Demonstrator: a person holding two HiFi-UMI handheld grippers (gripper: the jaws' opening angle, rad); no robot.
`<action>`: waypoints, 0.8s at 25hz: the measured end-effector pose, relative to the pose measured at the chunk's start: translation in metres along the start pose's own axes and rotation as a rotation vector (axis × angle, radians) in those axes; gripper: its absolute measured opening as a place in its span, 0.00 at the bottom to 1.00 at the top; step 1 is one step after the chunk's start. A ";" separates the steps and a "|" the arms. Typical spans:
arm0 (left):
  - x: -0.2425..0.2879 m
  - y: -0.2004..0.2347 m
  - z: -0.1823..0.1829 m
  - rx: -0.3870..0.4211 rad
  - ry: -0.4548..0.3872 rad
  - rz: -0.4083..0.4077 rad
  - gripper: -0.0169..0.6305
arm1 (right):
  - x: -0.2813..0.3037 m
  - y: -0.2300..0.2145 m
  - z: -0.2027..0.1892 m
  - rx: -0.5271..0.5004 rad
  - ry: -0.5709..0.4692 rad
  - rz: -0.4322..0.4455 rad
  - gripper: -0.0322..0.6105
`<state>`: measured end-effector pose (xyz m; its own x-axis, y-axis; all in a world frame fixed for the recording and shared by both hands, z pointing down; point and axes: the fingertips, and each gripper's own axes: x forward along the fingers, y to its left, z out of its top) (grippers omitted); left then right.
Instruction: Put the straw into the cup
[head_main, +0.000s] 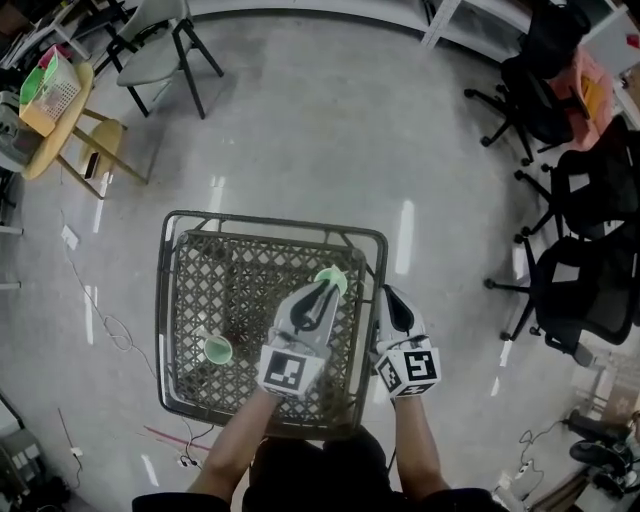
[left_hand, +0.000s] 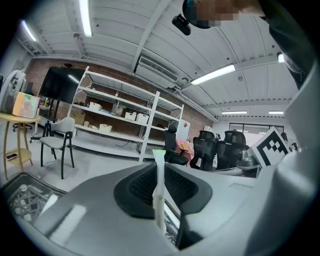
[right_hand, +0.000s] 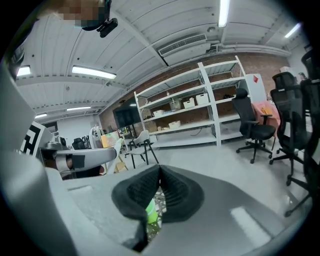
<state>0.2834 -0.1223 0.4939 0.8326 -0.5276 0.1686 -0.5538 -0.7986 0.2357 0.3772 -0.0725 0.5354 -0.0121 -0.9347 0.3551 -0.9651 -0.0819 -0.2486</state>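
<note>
left gripper (head_main: 323, 292): clamped on the straw (left_hand: 159, 195), pads part closed against its sides.
right gripper (right_hand: 159, 180): jaws pressed together, nothing between them; just to the right of the left gripper, over the right rim of the mesh table (head_main: 270, 222).
straw: white, upright between the left gripper's pads, green top end poking above them; lower end hidden behind the jaw bodies.
cup (head_main: 218, 349): green, mouth up on the mesh, well off to the left of the left gripper and back level with its marker cube.
round green thing (head_main: 334, 279): just ahead of the left gripper's tip; second cup or lid, cannot tell.
step in hand: probably bringing the straw over a cup; neither end inside one yet.
doing it well: bring the straw's lower end straight above the open mouth before going down; keep the straw upright, since a tilt would catch the rim or tip a light cup; hold the clamp firm until the end is well inside, then part the pads; use the shut right gripper to steady the cup wall if needed.
risk: lower end snagging in the mesh holes if the descent misses the mouth.
pose: both forearms reaching forward from the body, grippers side by side, marker cubes facing up; left gripper close to level, right gripper nosed down a little more.
</note>
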 end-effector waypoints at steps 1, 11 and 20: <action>0.004 0.001 0.000 -0.013 -0.004 0.003 0.11 | 0.002 -0.004 -0.002 0.003 0.001 0.001 0.05; 0.030 0.010 -0.018 -0.007 0.017 0.018 0.11 | 0.019 -0.027 -0.019 0.045 0.003 0.009 0.05; 0.045 0.019 -0.018 -0.066 -0.007 0.050 0.11 | 0.023 -0.037 -0.031 0.067 0.020 0.012 0.05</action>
<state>0.3102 -0.1561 0.5229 0.8036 -0.5686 0.1755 -0.5942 -0.7502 0.2901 0.4044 -0.0806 0.5806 -0.0291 -0.9288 0.3693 -0.9453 -0.0945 -0.3122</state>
